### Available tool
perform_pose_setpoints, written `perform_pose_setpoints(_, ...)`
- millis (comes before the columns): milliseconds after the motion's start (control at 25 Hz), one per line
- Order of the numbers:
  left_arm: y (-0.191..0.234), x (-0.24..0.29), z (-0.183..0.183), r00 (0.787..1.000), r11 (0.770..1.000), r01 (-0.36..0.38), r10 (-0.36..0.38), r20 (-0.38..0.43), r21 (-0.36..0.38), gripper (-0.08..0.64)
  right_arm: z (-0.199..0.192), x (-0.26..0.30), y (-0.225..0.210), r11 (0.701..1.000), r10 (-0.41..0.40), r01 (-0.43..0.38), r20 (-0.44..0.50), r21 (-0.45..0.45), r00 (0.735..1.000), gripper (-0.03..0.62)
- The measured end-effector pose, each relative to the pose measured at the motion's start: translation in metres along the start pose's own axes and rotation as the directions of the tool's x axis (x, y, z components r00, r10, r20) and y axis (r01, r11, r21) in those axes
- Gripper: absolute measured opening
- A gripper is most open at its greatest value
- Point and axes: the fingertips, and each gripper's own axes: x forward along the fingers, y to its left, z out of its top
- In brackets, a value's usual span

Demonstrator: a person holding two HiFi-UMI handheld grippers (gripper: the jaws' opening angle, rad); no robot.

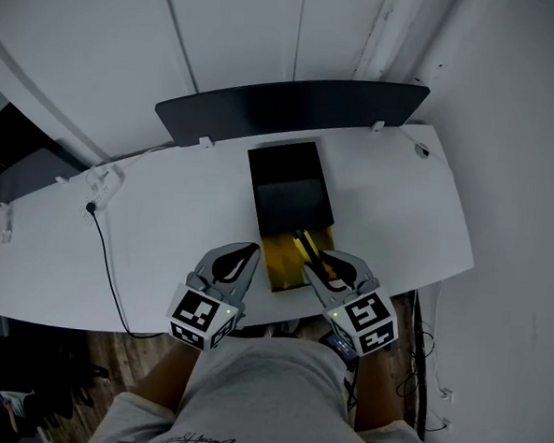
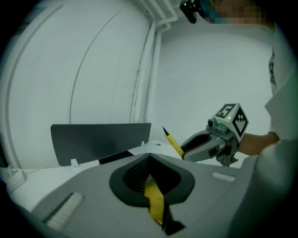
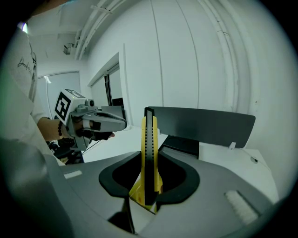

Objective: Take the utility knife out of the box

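The utility knife is pinched in the right tool. Its yellow-and-black body is seen standing upright btwn the two pads, which are pressed onto its flat sides, w/ the black tip pointing up and away from the person. In the head view the knife is found above the exposed yellow tray of the box, near the tray's right edge. Whether its lower end is touching the tray cannot be told. The box is laid lengthwise in the middle of the white counter. Its black sleeve is pushed toward the far side, so only the near part of the tray is uncovered.

The left tool is closed too: a thin yellow strip (apparently the tray's left wall) is gripped btwn its pads, at the box's near-left corner. Both tools are held side by side at the counter's near edge, w/ the box end btwn them.

A dark panel is stood upright along the counter's back edge, just behind the box. A black cable is run across the counter's left part and over its near edge.
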Motion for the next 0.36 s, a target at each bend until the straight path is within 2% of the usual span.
perform_pose_setpoints(360, 0.0014, 0.0021, -0.0031, 1.0, 1.0, -0.004, 0.004, -0.01, -0.005, 0.0, -0.0016, 0.0028, 0.0001, 1.0, 0.005, -0.005, -0.011, -0.005, 1.0, 0.132)
